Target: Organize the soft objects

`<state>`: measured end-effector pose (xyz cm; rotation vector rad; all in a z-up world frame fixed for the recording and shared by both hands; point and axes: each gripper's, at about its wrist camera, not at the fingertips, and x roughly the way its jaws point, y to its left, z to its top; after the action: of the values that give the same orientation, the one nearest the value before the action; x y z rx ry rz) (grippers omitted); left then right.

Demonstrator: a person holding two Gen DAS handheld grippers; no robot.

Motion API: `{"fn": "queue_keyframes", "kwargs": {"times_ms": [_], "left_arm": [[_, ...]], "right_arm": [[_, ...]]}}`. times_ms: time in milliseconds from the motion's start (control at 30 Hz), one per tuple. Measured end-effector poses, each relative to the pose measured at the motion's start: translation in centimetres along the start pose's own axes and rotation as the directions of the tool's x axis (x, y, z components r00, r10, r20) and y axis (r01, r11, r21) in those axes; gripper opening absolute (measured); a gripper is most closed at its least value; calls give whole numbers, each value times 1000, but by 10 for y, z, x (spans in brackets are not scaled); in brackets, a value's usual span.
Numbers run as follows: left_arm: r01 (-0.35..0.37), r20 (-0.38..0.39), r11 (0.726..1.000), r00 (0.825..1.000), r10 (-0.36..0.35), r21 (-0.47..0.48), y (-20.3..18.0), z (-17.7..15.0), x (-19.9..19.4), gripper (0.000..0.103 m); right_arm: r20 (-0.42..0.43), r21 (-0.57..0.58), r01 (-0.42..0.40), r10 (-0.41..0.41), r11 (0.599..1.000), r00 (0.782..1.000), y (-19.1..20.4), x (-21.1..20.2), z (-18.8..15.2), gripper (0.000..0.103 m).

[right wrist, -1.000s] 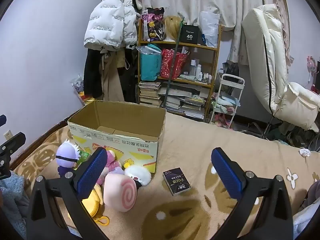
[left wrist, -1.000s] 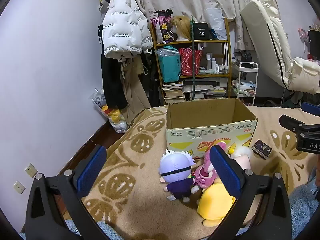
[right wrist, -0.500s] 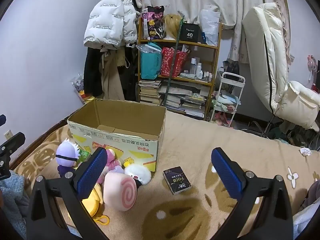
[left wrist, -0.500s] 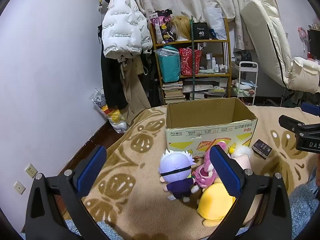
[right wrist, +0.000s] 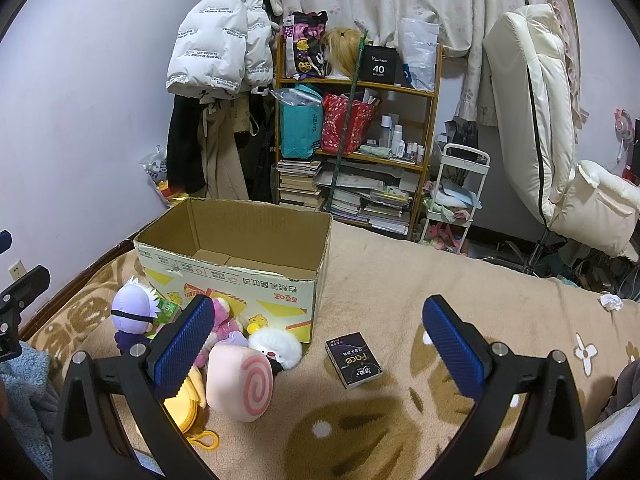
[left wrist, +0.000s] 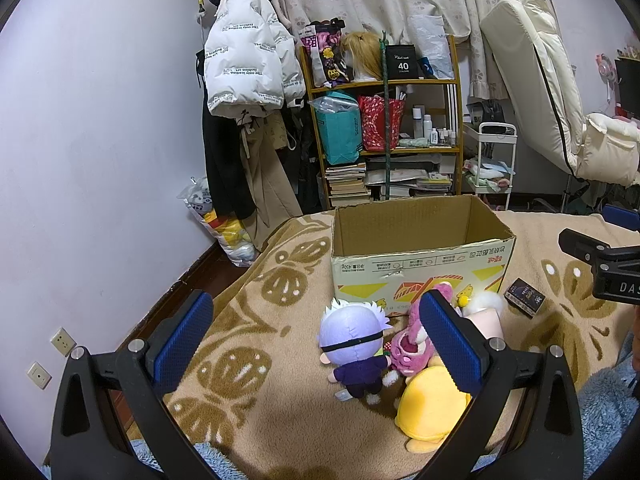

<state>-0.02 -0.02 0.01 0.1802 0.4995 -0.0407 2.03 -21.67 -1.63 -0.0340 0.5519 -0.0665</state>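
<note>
1. Nothing has changed over the last second: we hold both sets of tongs, left [left wrist: 316, 340] and right [right wrist: 316, 344], wide apart and empty, so sorting has not begun.
2. In the left view's lower centre, the plush toys cluster on the blanketed bed [left wrist: 248, 320]: a white-haired doll [left wrist: 354, 344], a pink bear [left wrist: 412, 346], a yellow plush [left wrist: 432, 412].
3. The right view adds a pink swirl cushion [right wrist: 240, 384] and a white fluffy toy [right wrist: 276, 346].
4. They sit just before the open, seemingly empty cardboard box [left wrist: 416, 276].
</note>
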Motion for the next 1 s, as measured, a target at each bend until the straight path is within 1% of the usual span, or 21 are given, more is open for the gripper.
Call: {"fn": "queue_keyframes", "kwargs": {"times_ms": [333,1000], "left_arm": [[-2,0,1000,1000,2,1,0,0,0,101],[-1,1,1000,1000,1,2,0,0,0,101]], "right_arm": [[16,2,-14,14,1000,1000,0,-1,0,103],[10,0,-18,18,1000,1000,0,-1,-1,103]]}}
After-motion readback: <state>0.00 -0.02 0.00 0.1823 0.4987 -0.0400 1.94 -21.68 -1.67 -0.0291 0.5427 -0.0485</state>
